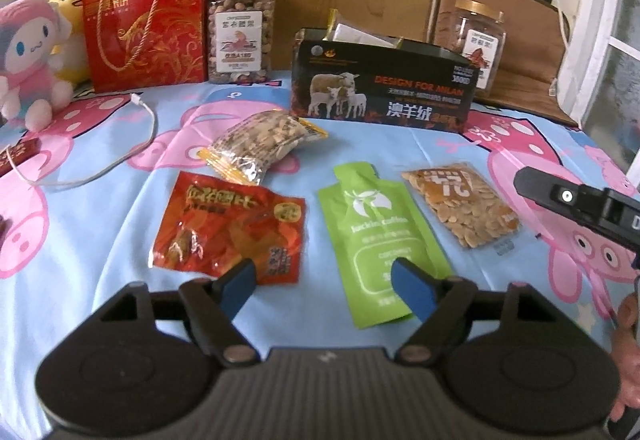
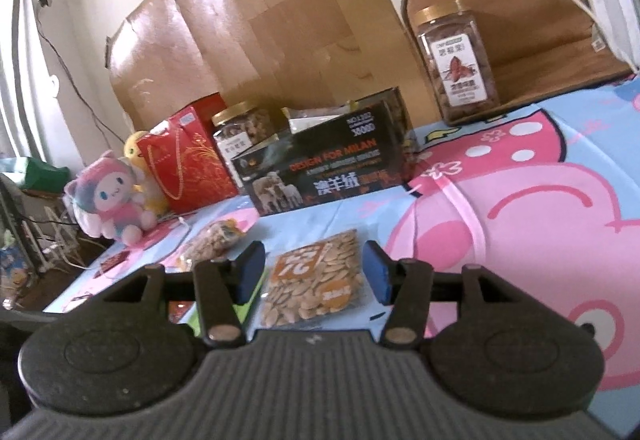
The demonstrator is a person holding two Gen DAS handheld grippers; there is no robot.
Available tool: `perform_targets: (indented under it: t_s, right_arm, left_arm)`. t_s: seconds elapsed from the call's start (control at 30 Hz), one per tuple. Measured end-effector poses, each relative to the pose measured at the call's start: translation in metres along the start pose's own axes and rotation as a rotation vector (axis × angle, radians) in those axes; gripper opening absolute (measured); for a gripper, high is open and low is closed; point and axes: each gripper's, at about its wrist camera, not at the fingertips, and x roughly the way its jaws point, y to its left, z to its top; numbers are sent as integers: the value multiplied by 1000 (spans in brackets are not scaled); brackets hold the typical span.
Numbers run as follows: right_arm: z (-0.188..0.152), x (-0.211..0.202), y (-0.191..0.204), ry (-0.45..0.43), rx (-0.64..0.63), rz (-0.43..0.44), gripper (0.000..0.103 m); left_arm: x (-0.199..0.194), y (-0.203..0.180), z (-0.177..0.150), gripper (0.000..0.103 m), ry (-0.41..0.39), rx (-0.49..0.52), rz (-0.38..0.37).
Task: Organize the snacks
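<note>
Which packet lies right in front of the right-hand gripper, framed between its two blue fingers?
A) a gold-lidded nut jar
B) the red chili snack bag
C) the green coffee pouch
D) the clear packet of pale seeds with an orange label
D: in the right wrist view the seed packet lies on the bedsheet between the open right gripper fingers.

a cream wall (image 2: 100,0) backs a taped-up cardboard sheet (image 2: 260,20); daylight falls on the cartoon-pig bedsheet (image 1: 100,232).
</note>
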Motion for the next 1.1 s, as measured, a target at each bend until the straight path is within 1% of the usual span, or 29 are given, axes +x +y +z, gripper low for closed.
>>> perform_targets:
  t_s: [0.17, 0.33, 0.5, 0.6, 0.73, 0.83, 0.93, 1.1]
  right_arm:
    - [1, 1, -4, 30, 40, 71, 57]
    - [2, 2, -6, 59, 59, 134, 57]
    - [3, 4, -15, 92, 110, 164, 58]
    - [4, 6, -20, 110, 143, 171, 58]
    - [4, 6, -24, 112, 168, 158, 59]
    - [4, 5, -25, 104, 176, 140, 59]
    - [4, 2, -24, 80, 171, 104, 59]
    - [3, -2, -20, 26, 150, 41, 60]
  left_arm:
    - [0, -4, 1, 80, 2, -9, 41]
    - [-1, -7, 1, 81, 14, -40, 71]
    - [-1, -12, 2, 81, 16, -45, 104]
    - [-1, -12, 2, 81, 19, -57, 111]
    - [-2, -10, 1, 81, 17, -64, 108]
    - [-1, -6, 1, 81, 15, -62, 89]
    - [0, -3, 1, 81, 15, -63, 66]
    - [1, 3, -1, 82, -6, -38, 26]
